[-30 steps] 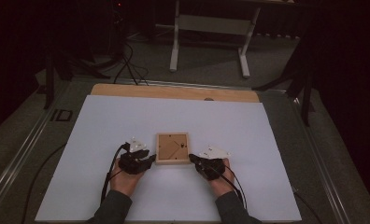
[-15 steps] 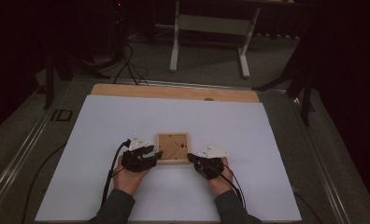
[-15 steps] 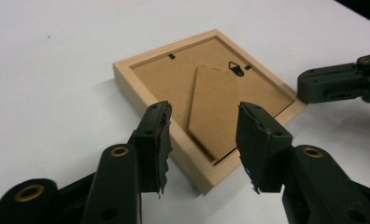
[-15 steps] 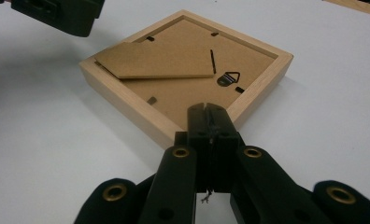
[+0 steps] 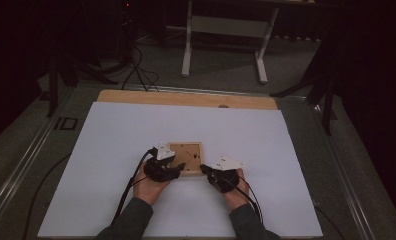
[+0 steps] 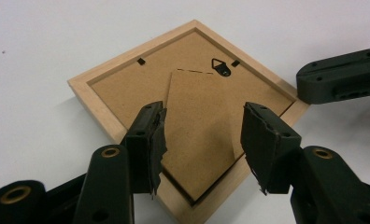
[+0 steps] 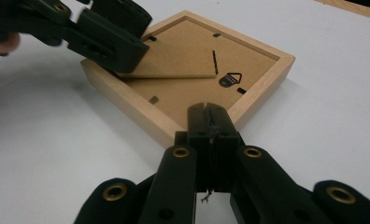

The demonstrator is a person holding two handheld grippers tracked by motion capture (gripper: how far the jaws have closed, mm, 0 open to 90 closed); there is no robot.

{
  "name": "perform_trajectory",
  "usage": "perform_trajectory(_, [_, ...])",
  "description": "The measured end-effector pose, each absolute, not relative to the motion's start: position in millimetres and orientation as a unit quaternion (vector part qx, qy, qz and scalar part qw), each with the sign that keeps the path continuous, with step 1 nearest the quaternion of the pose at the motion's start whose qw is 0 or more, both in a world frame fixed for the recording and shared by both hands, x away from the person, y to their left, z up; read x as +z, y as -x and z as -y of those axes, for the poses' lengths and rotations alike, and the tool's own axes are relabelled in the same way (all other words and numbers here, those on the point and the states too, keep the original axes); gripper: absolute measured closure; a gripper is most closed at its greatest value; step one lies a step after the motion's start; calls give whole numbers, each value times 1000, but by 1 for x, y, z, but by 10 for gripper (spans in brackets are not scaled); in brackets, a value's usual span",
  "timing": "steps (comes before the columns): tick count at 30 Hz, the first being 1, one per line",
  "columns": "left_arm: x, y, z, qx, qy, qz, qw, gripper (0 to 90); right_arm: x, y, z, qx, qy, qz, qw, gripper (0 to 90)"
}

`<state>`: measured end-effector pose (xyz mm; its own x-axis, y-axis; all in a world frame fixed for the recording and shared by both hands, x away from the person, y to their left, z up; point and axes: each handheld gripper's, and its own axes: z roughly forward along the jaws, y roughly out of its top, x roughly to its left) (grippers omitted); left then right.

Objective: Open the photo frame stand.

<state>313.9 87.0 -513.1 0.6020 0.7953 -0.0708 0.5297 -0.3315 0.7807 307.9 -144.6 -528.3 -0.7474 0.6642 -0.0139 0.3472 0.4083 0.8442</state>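
A light wooden picture frame (image 5: 186, 156) lies face down on the white sheet, its brown backing up. The backing carries a small black hanger (image 6: 219, 65) and a hinged stand flap (image 6: 197, 140), which is lifted slightly at one end. My left gripper (image 6: 202, 116) hovers over the frame's near left corner. Its jaws have just been opening and now stand apart, one on each side of the flap, with the pads not pressing on it. My right gripper (image 7: 210, 112) is shut, its tips resting at the frame's near right rim (image 7: 262, 77).
The white sheet (image 5: 111, 145) covers most of the table, and a wooden strip (image 5: 186, 98) shows along its far edge. Cables trail from both grippers toward the person. Beyond the table are a dark floor with cables and a stand's white legs (image 5: 188, 45).
My left gripper has moved right, onto the frame's near left corner, and its jaws stand wider apart. The right gripper and the frame have stayed in place.
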Motion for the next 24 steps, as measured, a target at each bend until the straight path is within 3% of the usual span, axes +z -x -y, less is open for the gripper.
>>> perform_trajectory(24, [-513, -319, -84, 152, -805, -412, 398, 429, -529, -307, 145, 450, -308, -819, 178, 892])
